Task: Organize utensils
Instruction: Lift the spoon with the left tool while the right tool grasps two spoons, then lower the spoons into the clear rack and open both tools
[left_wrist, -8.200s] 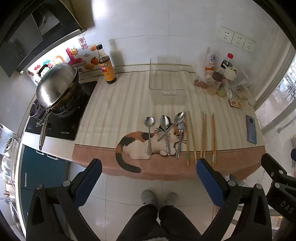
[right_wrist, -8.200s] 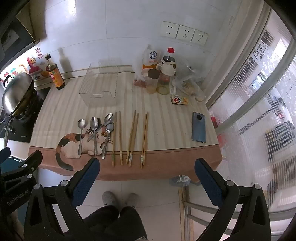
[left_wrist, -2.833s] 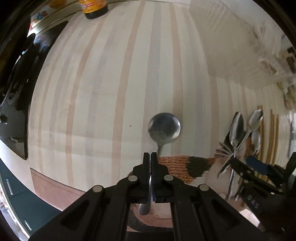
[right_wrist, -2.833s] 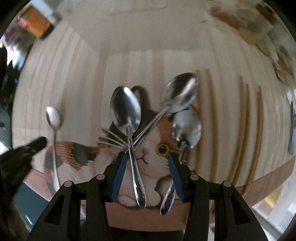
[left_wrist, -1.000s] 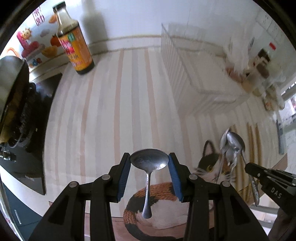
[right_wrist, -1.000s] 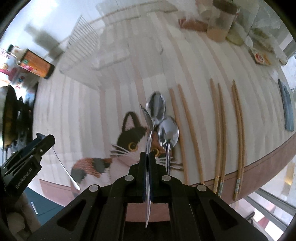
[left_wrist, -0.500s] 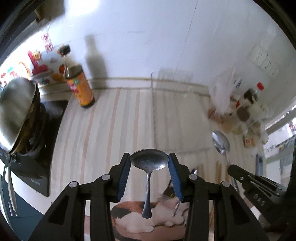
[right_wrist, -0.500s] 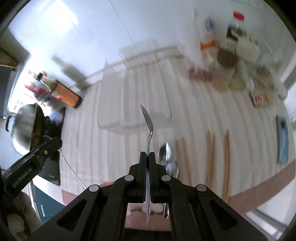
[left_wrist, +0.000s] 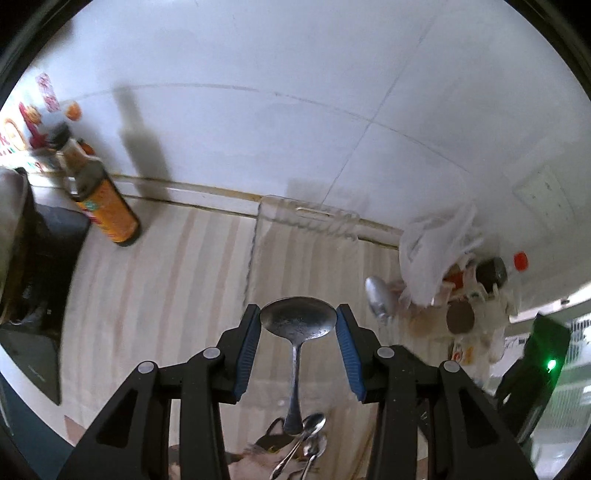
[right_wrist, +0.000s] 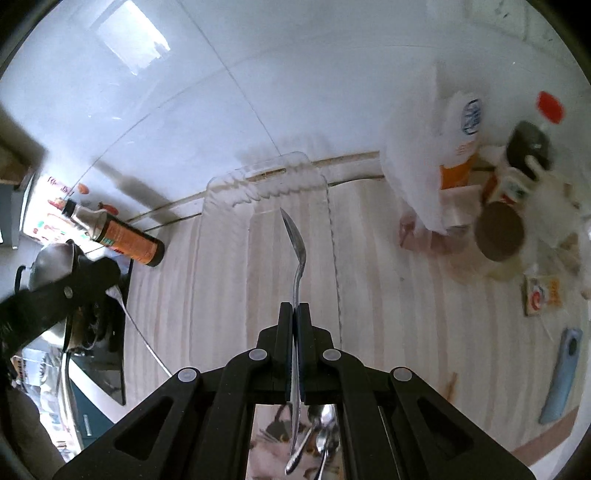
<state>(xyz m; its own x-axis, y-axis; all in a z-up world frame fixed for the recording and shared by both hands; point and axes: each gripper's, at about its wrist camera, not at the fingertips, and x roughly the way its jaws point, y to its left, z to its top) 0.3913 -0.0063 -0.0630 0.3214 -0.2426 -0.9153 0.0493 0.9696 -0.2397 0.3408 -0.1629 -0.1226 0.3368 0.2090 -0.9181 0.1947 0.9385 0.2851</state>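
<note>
Left gripper (left_wrist: 298, 323) clamps a spoon (left_wrist: 297, 325) by its bowl; right gripper (right_wrist: 294, 314) is pinched tight on another spoon's handle (right_wrist: 295, 288)

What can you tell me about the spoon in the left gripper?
The spoon is shiny grey metal, a little dull and speckled on its bowl. The left gripper holds it by the wide oval bowl, one blue pad pressing each side. Its thin handle hangs down toward the camera and ends in a rounded tip. It is up in the air above the striped counter, touching nothing but the pads.
</note>
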